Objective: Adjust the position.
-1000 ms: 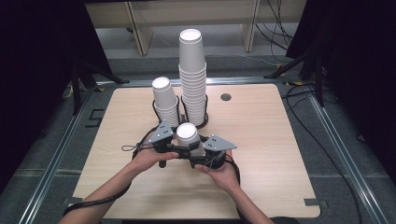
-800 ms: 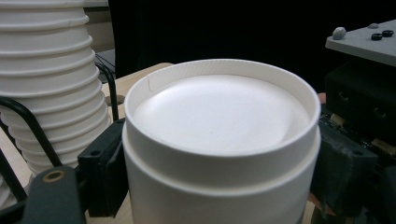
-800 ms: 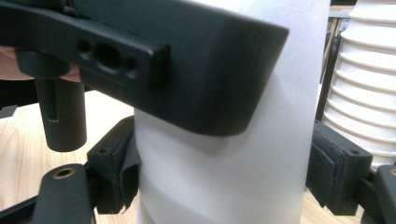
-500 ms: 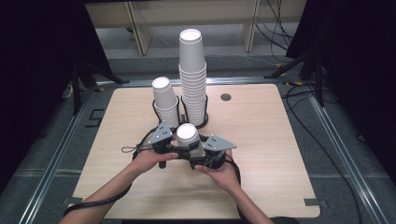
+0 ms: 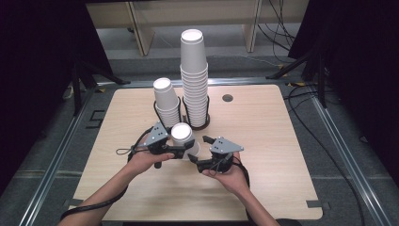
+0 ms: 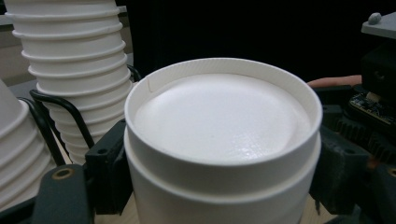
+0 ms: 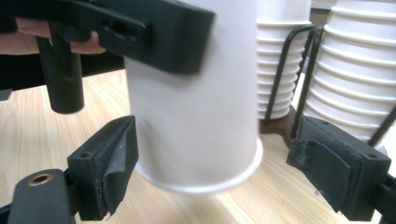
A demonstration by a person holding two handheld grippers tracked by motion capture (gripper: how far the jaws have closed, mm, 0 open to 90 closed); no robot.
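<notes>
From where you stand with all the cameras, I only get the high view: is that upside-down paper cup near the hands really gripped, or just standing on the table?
Observer: Gripped. In the left gripper view, the left gripper has a black pad pressed on each side of the upside-down paper cup.
Operator: Is it lifted?
Observer: Tilted, at least: in the right gripper view the cup's rim is clear of the wooden table on one side.
Operator: And the other gripper?
Observer: The right gripper is open; its pads flank the cup's lower part, one close, the other well apart.
</notes>
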